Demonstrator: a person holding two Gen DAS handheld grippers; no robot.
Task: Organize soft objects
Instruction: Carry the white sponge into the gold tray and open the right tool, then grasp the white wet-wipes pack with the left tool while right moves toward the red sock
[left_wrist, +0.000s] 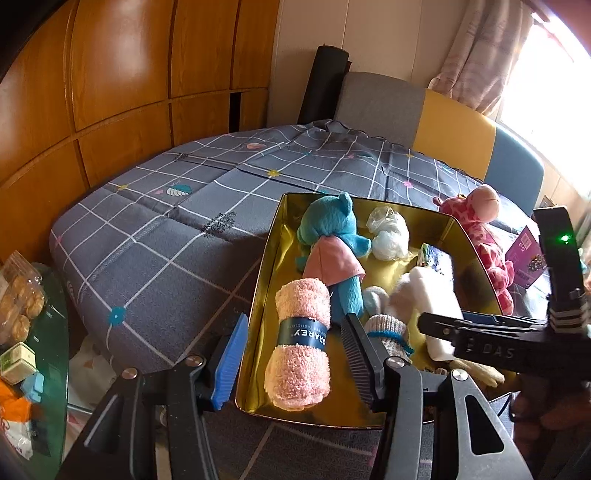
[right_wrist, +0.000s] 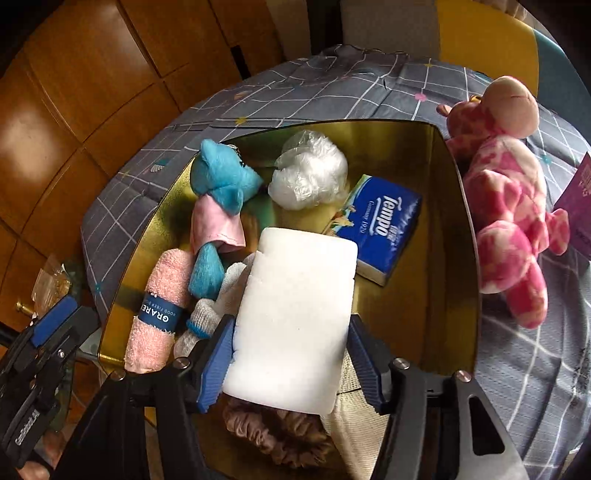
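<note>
Now clamped across its short sides in right tongs (right_wrist: 291, 332): white foam block (right_wrist: 295, 288), long axis pointing straight ahead, over gold tin (right_wrist: 456, 229); left tongs (left_wrist: 295, 325) open, empty, farther left

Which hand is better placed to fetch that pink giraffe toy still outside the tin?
Probably the right gripper, once it drops the white sponge: the pink giraffe lies on its side of the gold tin.

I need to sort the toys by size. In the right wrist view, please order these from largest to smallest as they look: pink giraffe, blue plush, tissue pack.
1. pink giraffe
2. blue plush
3. tissue pack

The blue plush and the tissue pack look close in size, so their order is unsure.
</note>
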